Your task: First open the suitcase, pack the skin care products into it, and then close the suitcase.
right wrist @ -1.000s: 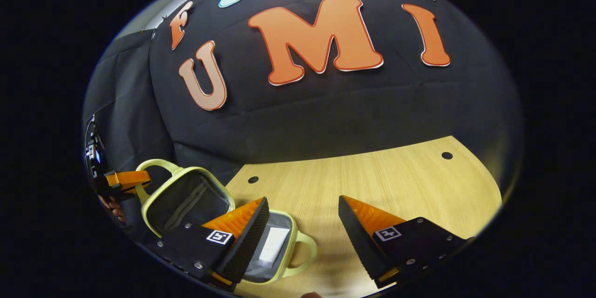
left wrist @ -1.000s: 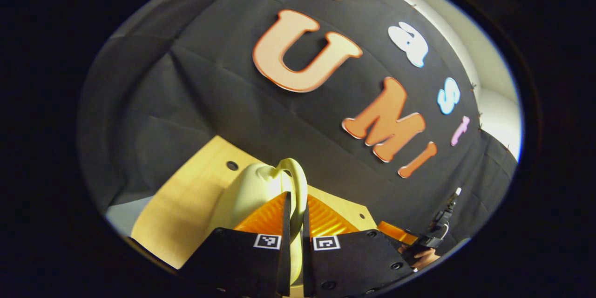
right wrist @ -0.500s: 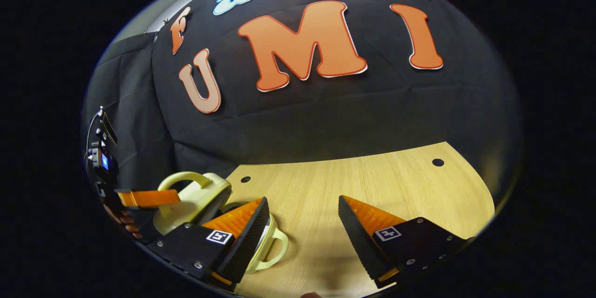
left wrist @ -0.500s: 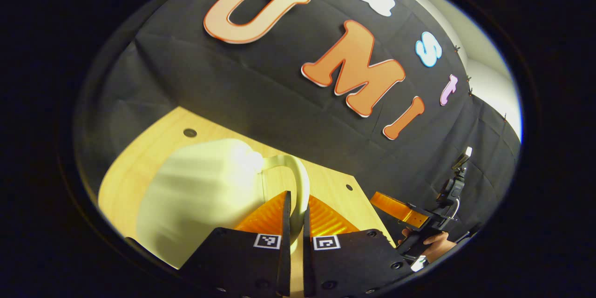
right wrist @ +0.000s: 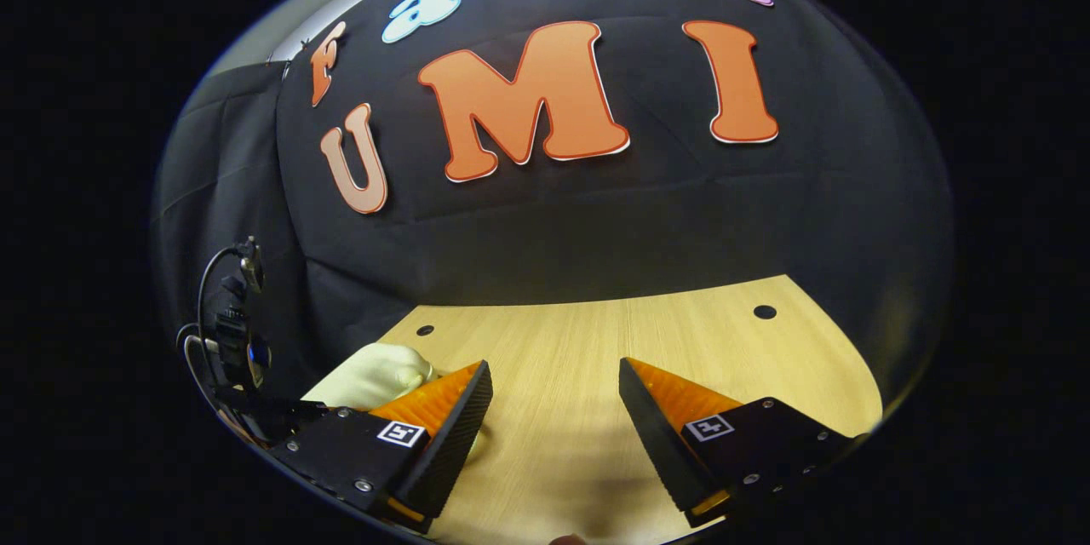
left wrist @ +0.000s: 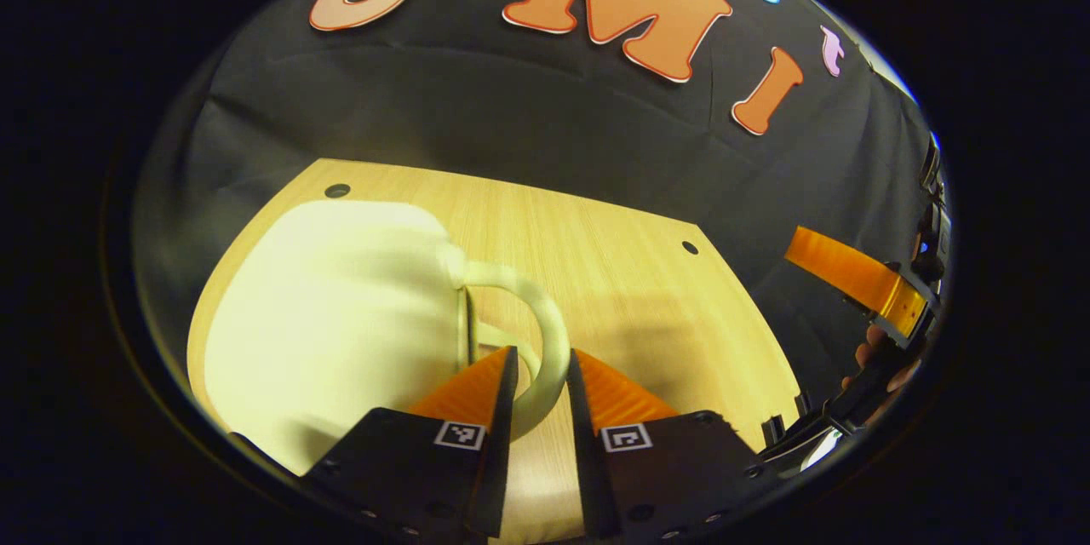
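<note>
The pale yellow suitcase [left wrist: 332, 315] lies shut on the wooden table [left wrist: 630, 289], blurred by motion. Its looped handle [left wrist: 549, 332] runs between the fingers of my left gripper [left wrist: 542, 353], which stand slightly apart around it, so the gripper is open. In the right gripper view the suitcase [right wrist: 375, 373] peeks out behind my left finger, and the left gripper's body with its cable [right wrist: 230, 341] is at the far left. My right gripper [right wrist: 555, 366] hovers wide open over bare table with nothing in it. It also appears at the right edge [left wrist: 851, 272], held by a hand [left wrist: 877, 353].
The table [right wrist: 613, 341] has small round holes [right wrist: 765, 312] near its back edge and ends against the black cloth wall. Bare wood lies to the right of the suitcase.
The lid, held up by its handle a second ago, has swung down onto the base. My left fingers have parted a little around the handle. The right gripper stayed open.
</note>
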The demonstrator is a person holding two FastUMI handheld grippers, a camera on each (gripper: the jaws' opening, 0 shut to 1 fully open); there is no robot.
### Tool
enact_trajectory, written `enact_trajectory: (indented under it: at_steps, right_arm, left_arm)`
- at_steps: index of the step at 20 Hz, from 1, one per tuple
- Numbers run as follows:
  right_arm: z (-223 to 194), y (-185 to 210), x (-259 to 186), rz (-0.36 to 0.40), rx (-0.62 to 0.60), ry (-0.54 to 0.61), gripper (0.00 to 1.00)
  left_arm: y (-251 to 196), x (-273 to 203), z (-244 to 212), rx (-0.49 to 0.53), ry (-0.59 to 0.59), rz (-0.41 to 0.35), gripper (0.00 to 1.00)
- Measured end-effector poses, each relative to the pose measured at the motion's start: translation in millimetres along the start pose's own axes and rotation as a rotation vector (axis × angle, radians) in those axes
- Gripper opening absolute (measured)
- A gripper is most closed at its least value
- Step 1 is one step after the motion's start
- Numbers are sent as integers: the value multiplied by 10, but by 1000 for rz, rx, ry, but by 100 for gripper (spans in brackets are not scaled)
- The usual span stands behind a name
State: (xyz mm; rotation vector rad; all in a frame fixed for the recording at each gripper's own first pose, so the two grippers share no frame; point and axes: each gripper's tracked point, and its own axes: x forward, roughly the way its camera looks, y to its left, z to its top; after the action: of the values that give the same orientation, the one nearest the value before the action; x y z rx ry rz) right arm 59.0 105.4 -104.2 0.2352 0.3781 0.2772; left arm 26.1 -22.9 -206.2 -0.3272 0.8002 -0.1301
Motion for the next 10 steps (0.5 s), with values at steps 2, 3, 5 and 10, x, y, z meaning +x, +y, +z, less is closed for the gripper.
enact_trajectory:
  at_steps: [2,3,5,10]
  right_arm:
    - [46,-61,-36,-5,-3,-12,96]
    - [86,-92,-55,-11,-8,-24,96]
    - [146,-115,-114,-18,-9,-40,95]
    - [423,-50,-245,-31,-100,-143,95]
  left_arm:
    - [-119,-33,72,17,-16,2,39]
    - [-162,29,101,38,-37,12,46]
    - [-262,-61,293,73,-100,24,80]
    - [-413,-296,819,176,-320,87,96]
